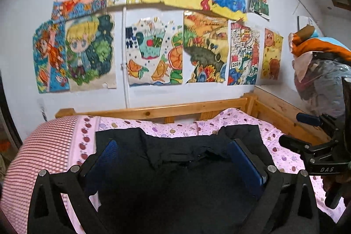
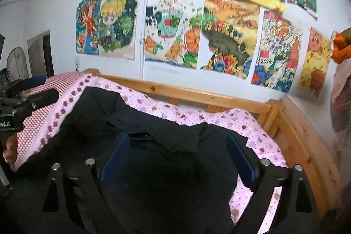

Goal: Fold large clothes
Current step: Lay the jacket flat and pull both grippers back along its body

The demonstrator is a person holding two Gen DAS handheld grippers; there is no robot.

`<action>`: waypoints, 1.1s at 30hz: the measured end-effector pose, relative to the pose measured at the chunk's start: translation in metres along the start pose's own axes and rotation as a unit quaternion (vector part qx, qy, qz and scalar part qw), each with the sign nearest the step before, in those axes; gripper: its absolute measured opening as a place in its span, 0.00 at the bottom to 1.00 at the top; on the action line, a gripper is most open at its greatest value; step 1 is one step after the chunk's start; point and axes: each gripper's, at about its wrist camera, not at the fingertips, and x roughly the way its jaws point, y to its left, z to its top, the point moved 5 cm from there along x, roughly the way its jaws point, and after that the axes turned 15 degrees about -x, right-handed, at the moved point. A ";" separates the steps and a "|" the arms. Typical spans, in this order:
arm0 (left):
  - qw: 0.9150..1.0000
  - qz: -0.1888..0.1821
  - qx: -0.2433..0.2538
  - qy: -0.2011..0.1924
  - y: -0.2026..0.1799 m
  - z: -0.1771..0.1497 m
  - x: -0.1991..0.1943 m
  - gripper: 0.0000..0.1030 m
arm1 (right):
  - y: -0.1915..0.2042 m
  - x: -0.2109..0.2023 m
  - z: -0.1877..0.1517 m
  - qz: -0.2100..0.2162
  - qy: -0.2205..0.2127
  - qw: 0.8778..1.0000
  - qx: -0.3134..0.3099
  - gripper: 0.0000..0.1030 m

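A large black garment (image 1: 175, 168) lies spread on the pink dotted bed sheet (image 1: 285, 146); it also shows in the right wrist view (image 2: 153, 135). My left gripper (image 1: 173, 144) is open, its blue-padded fingers (image 1: 243, 159) wide apart just above the garment's middle. My right gripper (image 2: 177, 139) is open too, its fingers (image 2: 239, 157) spread over the garment's right part. Each gripper shows at the edge of the other's view: the right one (image 1: 316, 155) and the left one (image 2: 24, 93). Nothing is held.
A red-striped pillow (image 1: 43, 146) lies at the left of the bed. A wooden bed rail (image 1: 164, 111) runs along the back and right side. Children's drawings (image 1: 153, 47) cover the wall. A pile of clothes and bags (image 1: 320, 71) stands at the right.
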 end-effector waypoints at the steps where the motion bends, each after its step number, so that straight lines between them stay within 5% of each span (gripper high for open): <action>1: 1.000 0.001 0.003 -0.002 -0.002 0.000 -0.008 1.00 | 0.001 -0.010 0.001 -0.002 -0.003 1.000 0.004 0.90; 16: 0.997 0.040 0.028 -0.053 -0.014 -0.030 -0.138 1.00 | 0.029 -0.133 -0.022 -0.012 -0.018 1.000 -0.006 0.90; 24: 0.998 0.047 0.000 -0.048 -0.009 -0.057 -0.184 1.00 | 0.047 -0.182 -0.046 -0.029 -0.003 1.000 -0.011 0.90; 33: 0.995 0.078 0.023 -0.055 -0.005 -0.080 -0.220 1.00 | 0.064 -0.214 -0.063 -0.045 -0.005 0.998 -0.044 0.90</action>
